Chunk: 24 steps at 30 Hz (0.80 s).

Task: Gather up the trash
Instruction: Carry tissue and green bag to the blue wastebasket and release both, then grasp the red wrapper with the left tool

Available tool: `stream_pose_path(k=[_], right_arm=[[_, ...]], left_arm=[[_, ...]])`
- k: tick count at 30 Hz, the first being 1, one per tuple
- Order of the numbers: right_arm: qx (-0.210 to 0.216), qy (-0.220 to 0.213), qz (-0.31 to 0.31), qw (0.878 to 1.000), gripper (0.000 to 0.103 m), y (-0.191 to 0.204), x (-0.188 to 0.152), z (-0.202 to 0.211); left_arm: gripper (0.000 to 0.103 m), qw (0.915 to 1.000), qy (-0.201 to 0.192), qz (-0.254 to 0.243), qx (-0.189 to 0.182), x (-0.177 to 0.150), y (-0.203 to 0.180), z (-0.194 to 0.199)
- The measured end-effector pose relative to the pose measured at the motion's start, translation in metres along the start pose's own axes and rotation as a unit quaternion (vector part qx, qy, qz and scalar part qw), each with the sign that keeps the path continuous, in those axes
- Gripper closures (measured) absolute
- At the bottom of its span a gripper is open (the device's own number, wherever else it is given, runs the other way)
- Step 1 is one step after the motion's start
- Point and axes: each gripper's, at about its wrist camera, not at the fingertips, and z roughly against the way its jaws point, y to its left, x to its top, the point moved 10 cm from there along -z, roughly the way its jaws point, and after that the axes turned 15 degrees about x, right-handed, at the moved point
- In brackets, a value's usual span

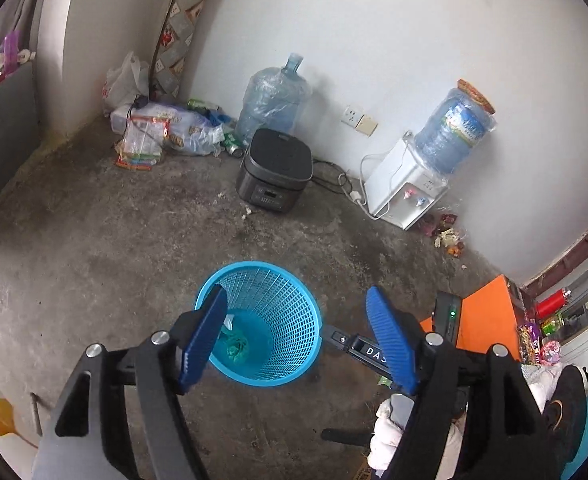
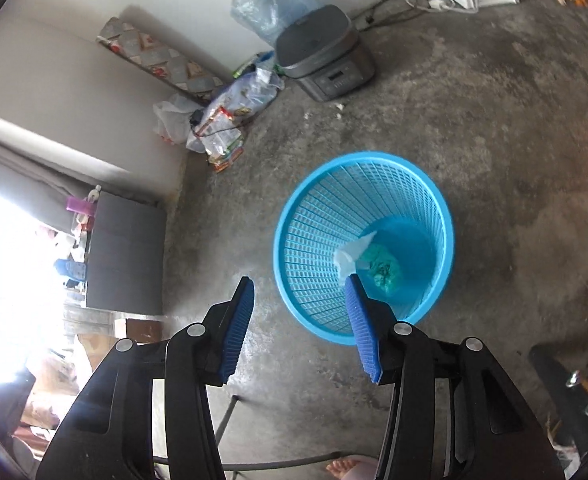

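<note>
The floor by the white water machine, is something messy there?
Yes. Crumpled wrappers lie loose on the floor beside the water dispenser, not in the blue basket. More bags and packets are heaped in the far corner.

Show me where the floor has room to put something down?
Bare concrete floor lies between the blue basket and the rice cooker. It is crowded in the corner with the wrapper pile, and by the water dispenser, where scraps lie.
</note>
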Motion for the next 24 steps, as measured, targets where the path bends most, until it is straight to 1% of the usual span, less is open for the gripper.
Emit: stream_pose_path(k=[2,3,4,5,6,7,9,11,12,15,16,18,19,20,21,22,24], right_arm=[[0.008,-0.016,0.055,0.998,0.052,0.035,0.0,0.016],[0.012,-0.026,0.086,0.996,0.048,0.055,-0.001,0.024],[0.02,-0.034,0.12,0.992,0.045,0.078,-0.003,0.034],[0.029,-0.043,0.152,0.987,0.04,0.099,-0.007,0.043],[0.038,-0.052,0.185,0.981,0.034,0.121,-0.013,0.052],[0.052,-0.059,0.218,0.973,0.031,0.143,-0.02,0.062],[0.085,-0.074,0.28,0.954,0.014,0.184,-0.04,0.079],[0.109,-0.09,0.333,0.932,0.008,0.218,-0.061,0.094],[0.12,-0.097,0.352,0.923,0.008,0.231,-0.071,0.1],[0.15,-0.099,0.391,0.903,0.008,0.261,-0.104,0.113],[0.166,-0.097,0.412,0.891,0.008,0.272,-0.12,0.119],[0.21,-0.073,0.462,0.859,0.008,0.293,-0.161,0.127],[0.232,-0.054,0.484,0.842,0.008,0.303,-0.184,0.129],[0.252,-0.036,0.497,0.83,0.008,0.31,-0.207,0.131],[0.272,-0.012,0.502,0.821,0.008,0.316,-0.229,0.13],[0.296,0.022,0.503,0.812,0.008,0.322,-0.253,0.127],[0.335,0.097,0.5,0.793,0.008,0.331,-0.3,0.12]], left_arm=[[0.031,0.9991,-0.037,-0.015,0.01,0.005,0.007,0.045],[0.031,0.9984,-0.052,-0.019,0.009,0.005,0.012,0.067],[0.031,0.9975,-0.066,-0.022,0.01,0.005,0.017,0.091],[0.03,0.9961,-0.083,-0.026,0.017,0.004,0.025,0.116],[0.028,0.9942,-0.101,-0.026,0.026,0.002,0.033,0.14],[0.026,0.9921,-0.118,-0.025,0.036,0.0,0.044,0.164],[0.023,0.9868,-0.148,-0.015,0.065,-0.009,0.069,0.213],[0.023,0.9797,-0.174,0.003,0.099,-0.024,0.099,0.259],[0.023,0.9749,-0.189,0.016,0.117,-0.033,0.115,0.281],[0.023,0.9564,-0.222,0.058,0.181,-0.074,0.167,0.347],[0.023,0.9491,-0.227,0.072,0.206,-0.092,0.184,0.367],[0.023,0.9309,-0.231,0.1,0.264,-0.132,0.218,0.406],[0.024,0.9216,-0.229,0.114,0.292,-0.153,0.234,0.424],[0.024,0.9128,-0.225,0.13,0.315,-0.176,0.248,0.441],[0.024,0.903,-0.221,0.148,0.337,-0.2,0.261,0.459],[0.024,0.8924,-0.217,0.166,0.359,-0.224,0.273,0.474],[0.03,0.8744,-0.207,0.206,0.388,-0.27,0.293,0.498]])
